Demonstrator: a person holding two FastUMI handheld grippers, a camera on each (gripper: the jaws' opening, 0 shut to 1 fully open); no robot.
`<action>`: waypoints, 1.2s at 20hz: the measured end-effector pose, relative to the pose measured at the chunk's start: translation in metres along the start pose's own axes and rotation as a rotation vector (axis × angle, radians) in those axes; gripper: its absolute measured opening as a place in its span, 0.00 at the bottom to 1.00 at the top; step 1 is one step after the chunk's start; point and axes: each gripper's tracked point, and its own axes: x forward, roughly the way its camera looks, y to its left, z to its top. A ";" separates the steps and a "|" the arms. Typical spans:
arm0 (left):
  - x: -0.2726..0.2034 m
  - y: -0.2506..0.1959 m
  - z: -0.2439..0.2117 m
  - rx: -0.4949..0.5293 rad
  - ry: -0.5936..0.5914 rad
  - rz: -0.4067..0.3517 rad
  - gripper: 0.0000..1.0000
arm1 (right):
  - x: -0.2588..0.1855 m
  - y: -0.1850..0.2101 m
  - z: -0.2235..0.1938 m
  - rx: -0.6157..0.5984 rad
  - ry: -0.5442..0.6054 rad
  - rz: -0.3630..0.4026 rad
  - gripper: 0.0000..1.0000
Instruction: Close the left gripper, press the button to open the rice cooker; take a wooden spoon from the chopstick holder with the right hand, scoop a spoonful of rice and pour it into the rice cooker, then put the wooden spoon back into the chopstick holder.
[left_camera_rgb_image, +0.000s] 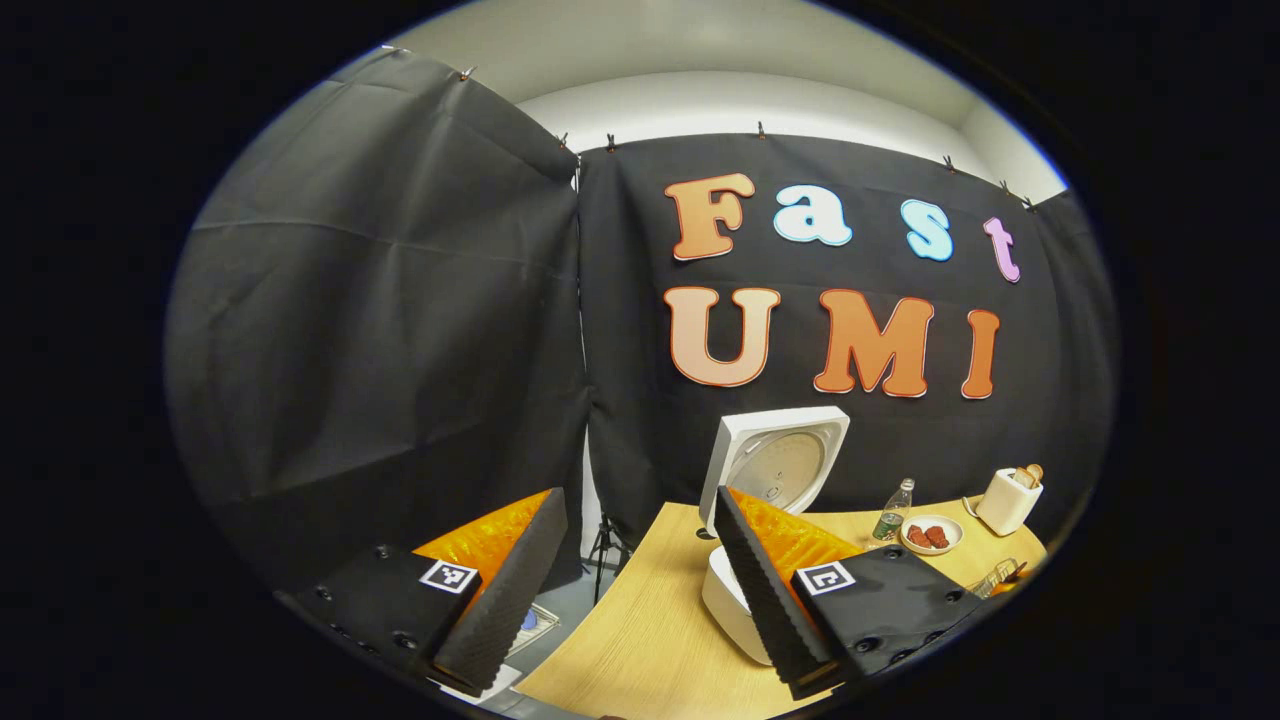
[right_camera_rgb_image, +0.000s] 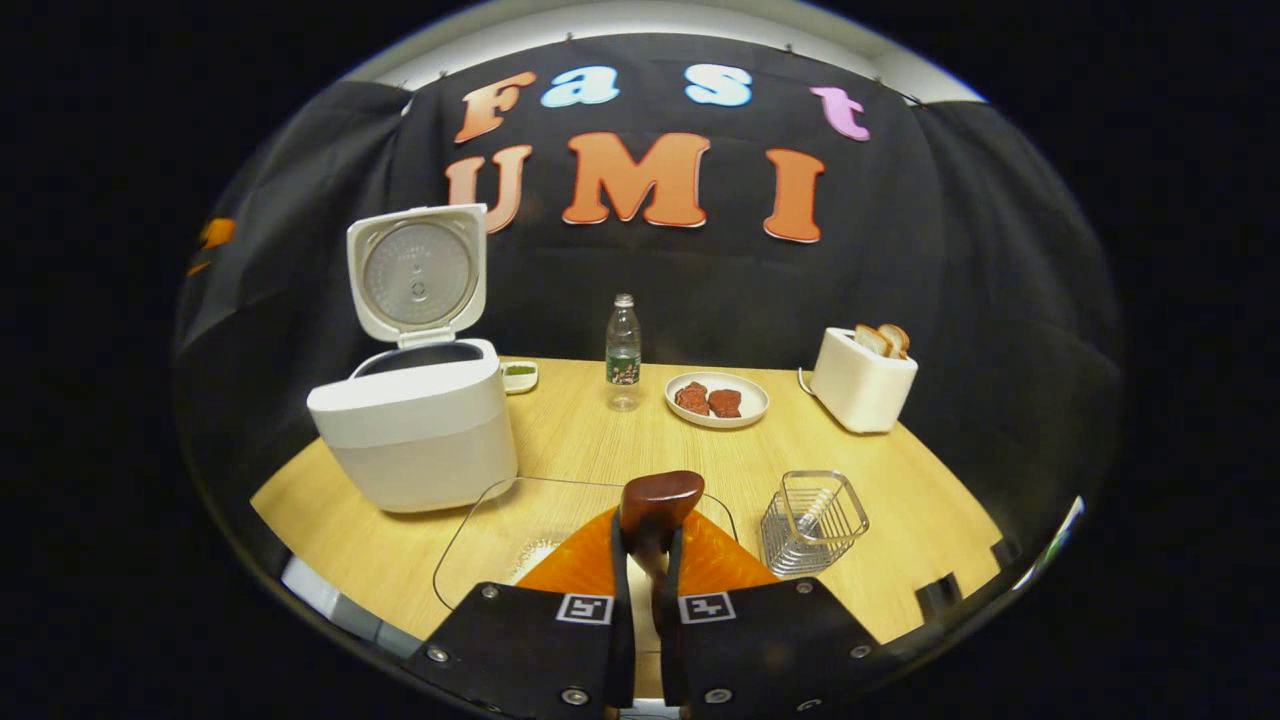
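Left gripper (left_camera_rgb_image: 640, 590): fingers spread wide apart, holding nothing, raised near the table's (right_camera_rgb_image: 560, 440) left edge.
Right gripper (right_camera_rgb_image: 645, 590): fingers clamped on the handle of the wooden spoon (right_camera_rgb_image: 657, 505), whose bowl stood up above a clear glass tray (right_camera_rgb_image: 480, 530).
Rice cooker (right_camera_rgb_image: 415, 425): white, lid upright and open, on the table's left part.
Chopstick holder (right_camera_rgb_image: 812, 522): wire basket just right of the tray.
Rice (right_camera_rgb_image: 535, 555): pale grains lay in the tray.
Farther back: a bottle (right_camera_rgb_image: 623, 355), a plate (right_camera_rgb_image: 716, 400), a toaster (right_camera_rgb_image: 862, 380).
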 end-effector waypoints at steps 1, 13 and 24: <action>0.000 0.000 0.000 0.009 -0.001 -0.002 1.00 | 0.002 0.000 -0.004 0.065 0.010 0.007 0.10; -0.006 -0.002 -0.009 0.017 0.014 -0.012 1.00 | 0.029 0.055 -0.011 0.465 0.047 0.132 0.10; -0.003 -0.010 -0.011 -0.007 0.018 -0.028 1.00 | 0.035 0.012 -0.018 0.900 0.104 0.119 0.09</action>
